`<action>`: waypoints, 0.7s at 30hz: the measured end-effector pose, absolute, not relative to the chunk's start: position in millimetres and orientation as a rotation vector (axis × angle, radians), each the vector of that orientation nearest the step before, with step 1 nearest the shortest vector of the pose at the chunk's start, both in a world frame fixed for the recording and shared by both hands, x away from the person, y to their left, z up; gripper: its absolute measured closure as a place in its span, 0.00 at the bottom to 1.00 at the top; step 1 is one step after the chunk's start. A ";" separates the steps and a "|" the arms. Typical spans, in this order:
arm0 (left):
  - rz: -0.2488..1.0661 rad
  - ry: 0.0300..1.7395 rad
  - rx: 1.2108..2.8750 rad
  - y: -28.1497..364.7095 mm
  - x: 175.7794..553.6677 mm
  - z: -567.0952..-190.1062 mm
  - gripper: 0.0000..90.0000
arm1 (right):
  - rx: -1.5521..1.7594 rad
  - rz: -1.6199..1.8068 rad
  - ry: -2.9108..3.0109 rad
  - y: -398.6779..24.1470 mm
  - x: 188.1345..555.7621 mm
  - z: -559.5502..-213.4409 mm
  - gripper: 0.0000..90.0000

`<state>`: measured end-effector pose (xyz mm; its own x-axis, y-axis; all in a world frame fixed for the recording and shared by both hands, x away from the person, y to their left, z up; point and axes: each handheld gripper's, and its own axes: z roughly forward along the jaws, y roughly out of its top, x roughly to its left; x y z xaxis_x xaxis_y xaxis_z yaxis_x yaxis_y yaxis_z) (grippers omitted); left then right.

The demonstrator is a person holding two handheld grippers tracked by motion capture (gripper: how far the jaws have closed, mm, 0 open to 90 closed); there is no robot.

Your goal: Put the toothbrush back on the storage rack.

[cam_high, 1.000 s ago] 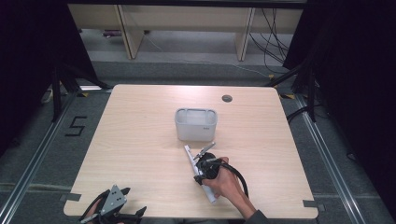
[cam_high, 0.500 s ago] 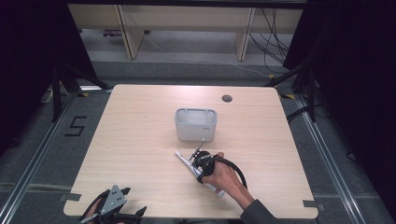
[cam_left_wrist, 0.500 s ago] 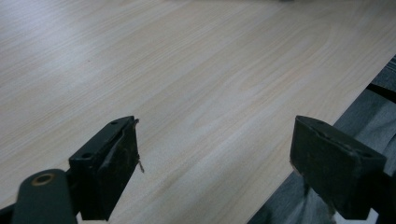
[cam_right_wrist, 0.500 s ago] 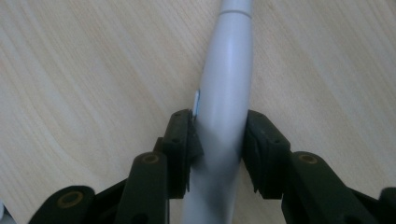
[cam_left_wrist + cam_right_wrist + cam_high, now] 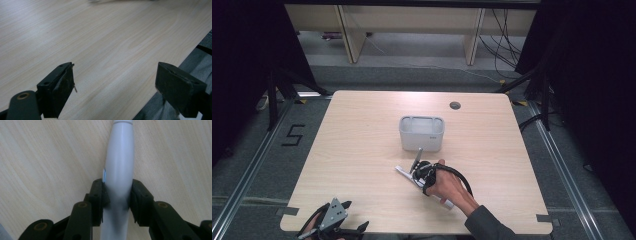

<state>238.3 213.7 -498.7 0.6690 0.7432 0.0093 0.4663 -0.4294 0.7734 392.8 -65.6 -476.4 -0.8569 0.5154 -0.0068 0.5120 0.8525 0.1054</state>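
A long white handle (image 5: 120, 150) lies flat on the wooden table (image 5: 362, 150), angled from centre toward the near right edge (image 5: 401, 171). My right gripper (image 5: 117, 187) points down on it. Its jaws have just been closing, and both pads now press the handle's sides. From above, the hand and right gripper (image 5: 422, 172) cover the handle's middle. My left gripper (image 5: 347, 227) rests at the table's near left corner. In its own view the left gripper (image 5: 115, 85) stands wide open over bare wood, with nothing between its jaws.
A light grey rectangular bin (image 5: 422, 132) stands just beyond the right hand, near the table's centre. A round cable hole (image 5: 455, 105) sits at the far right. A black cable (image 5: 459, 177) loops beside the right hand. Dark frames and shelving surround the table.
The right hand shifted slightly toward the near right and settled over the white handle, with its jaws drawn in against it. The left gripper has stayed put.
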 end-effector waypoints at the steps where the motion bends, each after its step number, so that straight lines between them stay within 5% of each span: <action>1: 0.459 0.928 2.103 213.6 238.2 -498.8 0.16 | 0.830 0.144 2.988 -64.5 393.1 -476.4 0.73; 21: 0.462 0.929 2.111 214.6 238.8 -498.4 0.16 | 0.792 0.236 2.969 -78.7 389.8 -459.0 0.74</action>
<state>238.8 214.6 -498.4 0.6683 0.7436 0.0201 0.4647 -0.4384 0.7693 389.8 -78.7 -459.0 -0.8662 0.4994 -0.0181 0.4903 0.8563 0.1624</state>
